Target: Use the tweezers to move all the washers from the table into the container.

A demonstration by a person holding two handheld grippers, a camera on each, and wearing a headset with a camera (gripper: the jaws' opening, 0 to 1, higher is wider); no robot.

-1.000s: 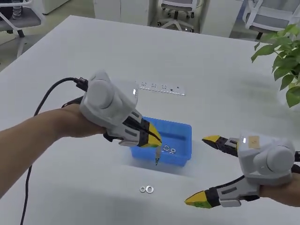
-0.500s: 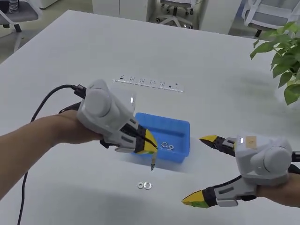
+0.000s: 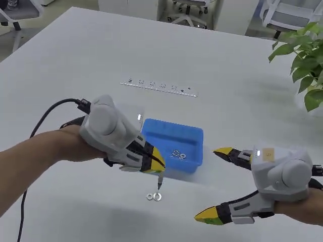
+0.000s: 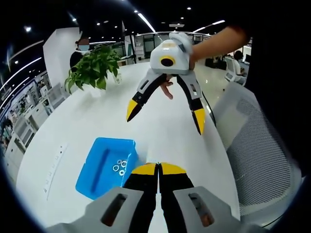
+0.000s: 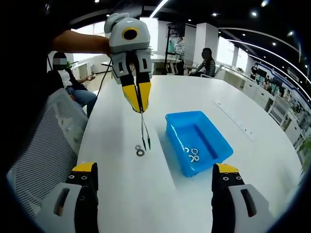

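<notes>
Two metal ring washers (image 3: pixel 154 196) lay side by side on the smooth white table (image 3: pixel 217 65), at lower centre of the head view. Three more sat in the blue rectangular plastic container (image 3: pixel 174 133) just above. The left tongs (image 3: pixel 154 162) were clamped on thin tweezers (image 3: pixel 159 181); the right tongs (image 3: pixel 209 183) gaped wide. Office chairs (image 3: pixel 187 19) stood along the top edge.

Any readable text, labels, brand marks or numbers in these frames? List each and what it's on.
None can be read.
Tan sticker on the right gripper: if there is print, it is too small to read.
Power strip on the table: dark marks along it, too small and blurred to read.
</notes>
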